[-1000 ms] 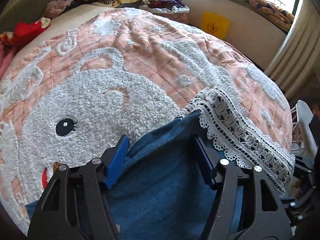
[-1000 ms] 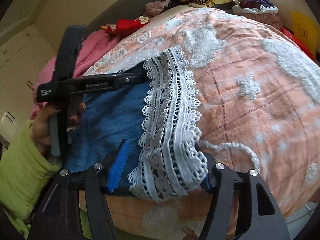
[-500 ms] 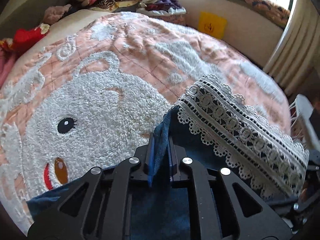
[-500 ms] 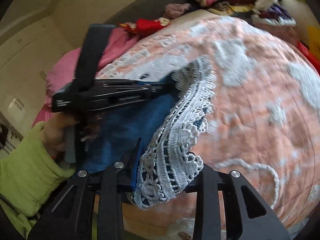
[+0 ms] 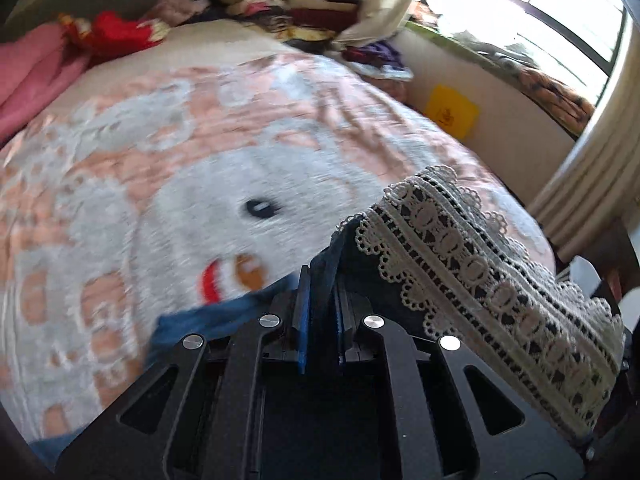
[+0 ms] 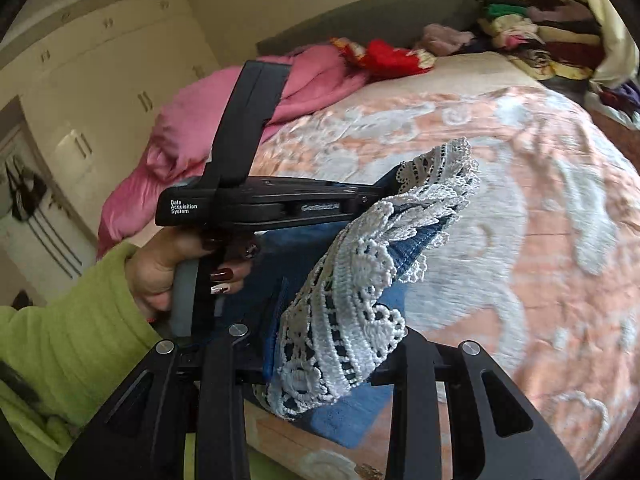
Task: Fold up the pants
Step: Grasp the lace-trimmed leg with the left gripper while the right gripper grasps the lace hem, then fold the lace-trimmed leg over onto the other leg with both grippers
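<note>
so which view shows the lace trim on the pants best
The left wrist view: the lace trim runs out flat along the denim edge, its pattern sharp. The right wrist view shows it bunched in the right claw.

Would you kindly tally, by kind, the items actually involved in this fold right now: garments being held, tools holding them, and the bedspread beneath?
Pants held (blue denim pants with a white lace hem): 1
Tools shut on the denim (left tool, right tool): 2
Bedspreads underneath (peach bedspread with a white animal pattern): 1
Total: 4
</note>
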Demonstrator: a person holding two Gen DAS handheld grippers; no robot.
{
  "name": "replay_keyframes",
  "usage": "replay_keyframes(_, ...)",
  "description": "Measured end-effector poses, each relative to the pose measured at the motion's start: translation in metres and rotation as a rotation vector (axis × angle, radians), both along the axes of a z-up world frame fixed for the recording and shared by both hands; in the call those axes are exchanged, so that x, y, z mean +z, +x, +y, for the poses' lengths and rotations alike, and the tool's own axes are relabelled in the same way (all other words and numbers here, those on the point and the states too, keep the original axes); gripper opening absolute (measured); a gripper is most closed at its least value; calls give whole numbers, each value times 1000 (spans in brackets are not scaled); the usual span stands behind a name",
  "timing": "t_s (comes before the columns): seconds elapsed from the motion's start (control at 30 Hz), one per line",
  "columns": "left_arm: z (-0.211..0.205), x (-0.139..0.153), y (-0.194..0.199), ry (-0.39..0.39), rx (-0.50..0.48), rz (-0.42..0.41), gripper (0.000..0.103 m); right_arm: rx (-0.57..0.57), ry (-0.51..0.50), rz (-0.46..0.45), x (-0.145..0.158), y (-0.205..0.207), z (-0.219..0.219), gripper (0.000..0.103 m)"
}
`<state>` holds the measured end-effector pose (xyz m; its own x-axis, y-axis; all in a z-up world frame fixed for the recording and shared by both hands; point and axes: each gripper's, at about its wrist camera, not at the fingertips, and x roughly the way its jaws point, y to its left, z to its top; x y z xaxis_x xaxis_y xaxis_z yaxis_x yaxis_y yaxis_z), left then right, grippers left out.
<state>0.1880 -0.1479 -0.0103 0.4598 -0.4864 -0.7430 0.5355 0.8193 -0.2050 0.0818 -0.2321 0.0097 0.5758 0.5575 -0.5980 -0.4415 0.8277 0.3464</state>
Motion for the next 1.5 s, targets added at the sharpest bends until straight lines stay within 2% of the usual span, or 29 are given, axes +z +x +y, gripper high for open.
replay_keyframes(0.07, 13, -5, -2, 20, 47, 1, 7, 31, -23, 13, -5, 5, 19, 29)
replay_keyframes(0.13, 28, -11, 1, 19, 90, 31, 16, 60, -76, 11, -11, 8, 40, 29)
replay_keyframes(0.23, 67, -12, 6, -74, 182, 112, 20, 93, -139, -7, -12, 2, 60, 29)
replay_keyframes(0.33, 111, -3, 2, -137, 278, 100, 20, 129, -193, -27, -13, -5, 77, 29)
replay_keyframes(0.43, 158, 5, -9, -254, 351, 108, 22, 158, -239, -38, -18, -9, 96, 29)
replay_keyframes(0.53, 183, 5, -21, -285, 394, 98, 25, 202, -260, -31, -26, -12, 117, 29)
replay_keyframes(0.67, 196, -2, -25, -383, 399, 146, 30, 258, -320, -30, -40, -15, 147, 32)
replay_keyframes(0.77, 191, -7, -21, -364, 391, 156, 32, 316, -343, -31, -47, -22, 165, 32)
replay_keyframes(0.8, 191, -8, -24, -365, 383, 162, 33, 335, -332, -24, -47, -23, 168, 34)
replay_keyframes(0.87, 189, -13, -24, -376, 362, 187, 36, 371, -317, -26, -44, -28, 171, 48)
replay_keyframes(0.93, 186, -16, -23, -378, 352, 203, 41, 384, -296, -43, -35, -32, 165, 50)
replay_keyframes(1.0, 184, -20, -22, -375, 345, 219, 44, 356, -275, -69, -22, -28, 150, 52)
replay_keyframes(1.1, 178, -30, -19, -374, 332, 263, 51, 229, -268, -105, -6, -10, 117, 54)
replay_keyframes(1.2, 168, -35, -19, -321, 333, 257, 55, 48, -232, -61, -1, 30, 74, 54)
replay_keyframes(1.37, 154, -41, -13, -262, 354, 249, 55, -102, -134, 41, -12, 79, 28, 54)
replay_keyframes(1.4, 152, -42, -12, -252, 363, 244, 46, -114, -110, 63, -15, 89, 22, 54)
replay_keyframes(1.43, 150, -42, -12, -249, 365, 243, 29, -127, -80, 93, -20, 107, 16, 54)
replay_keyframes(1.5, 143, -42, -13, -237, 357, 231, 22, -132, -50, 137, -29, 129, 13, 54)
